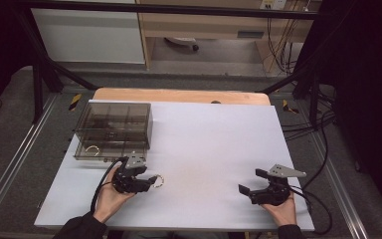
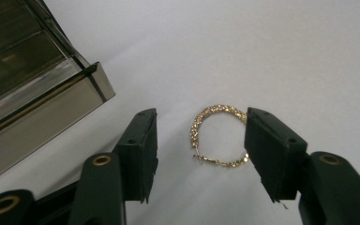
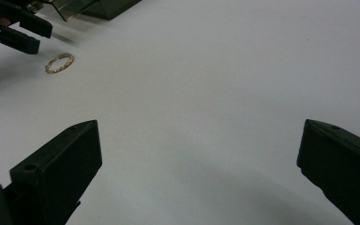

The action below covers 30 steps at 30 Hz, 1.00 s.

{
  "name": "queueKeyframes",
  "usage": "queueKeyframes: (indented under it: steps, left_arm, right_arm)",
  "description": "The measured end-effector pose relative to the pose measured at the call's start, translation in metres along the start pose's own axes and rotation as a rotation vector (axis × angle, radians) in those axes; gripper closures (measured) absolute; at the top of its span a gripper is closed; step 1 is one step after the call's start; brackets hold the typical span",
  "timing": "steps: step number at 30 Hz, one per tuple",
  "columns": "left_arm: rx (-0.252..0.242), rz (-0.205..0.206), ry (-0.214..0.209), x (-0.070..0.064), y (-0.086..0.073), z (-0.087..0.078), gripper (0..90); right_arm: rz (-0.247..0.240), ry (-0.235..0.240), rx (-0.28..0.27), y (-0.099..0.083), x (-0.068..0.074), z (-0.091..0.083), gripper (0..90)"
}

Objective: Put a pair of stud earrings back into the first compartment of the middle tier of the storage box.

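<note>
Ring (image 2: 219, 136) lies flat on the sheet between the left claw's (image 2: 199, 145) wide-open jaws, nearer the far jaw. Closing off-centre could flick it away or pinch only its thin edge. Right claw (image 3: 199, 159) gapes wide, idle.

Black fingers (image 2: 140, 150), brass-ringed screws, dark sleeves (image 1: 82, 226).

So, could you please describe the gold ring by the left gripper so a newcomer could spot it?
On the white sheet, right of the smoky box, the left gripper has open jaws. The gold ring lies flat between them; another gold piece sits inside the box.
</note>
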<state>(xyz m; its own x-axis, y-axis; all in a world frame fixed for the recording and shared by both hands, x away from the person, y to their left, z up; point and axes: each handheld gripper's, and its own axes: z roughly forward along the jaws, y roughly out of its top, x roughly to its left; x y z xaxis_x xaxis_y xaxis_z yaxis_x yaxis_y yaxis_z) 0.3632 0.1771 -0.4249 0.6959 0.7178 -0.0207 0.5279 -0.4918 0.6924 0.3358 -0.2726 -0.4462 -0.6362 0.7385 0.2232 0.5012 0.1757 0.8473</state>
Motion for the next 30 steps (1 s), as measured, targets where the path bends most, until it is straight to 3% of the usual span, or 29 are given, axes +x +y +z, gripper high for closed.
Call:
queueKeyframes:
  steps: [12, 30]
  left_arm:
    - [0.046, -0.021, 0.021, 0.001, 0.002, 0.019, 61.0]
    - [0.055, -0.015, 0.022, 0.000, 0.002, 0.027, 82.7]
  right_arm:
    - [-0.002, 0.001, 0.000, 0.000, 0.000, 0.000, 0.7]
    - [-0.003, 0.001, 0.001, 0.000, 0.000, 0.000, 0.7]
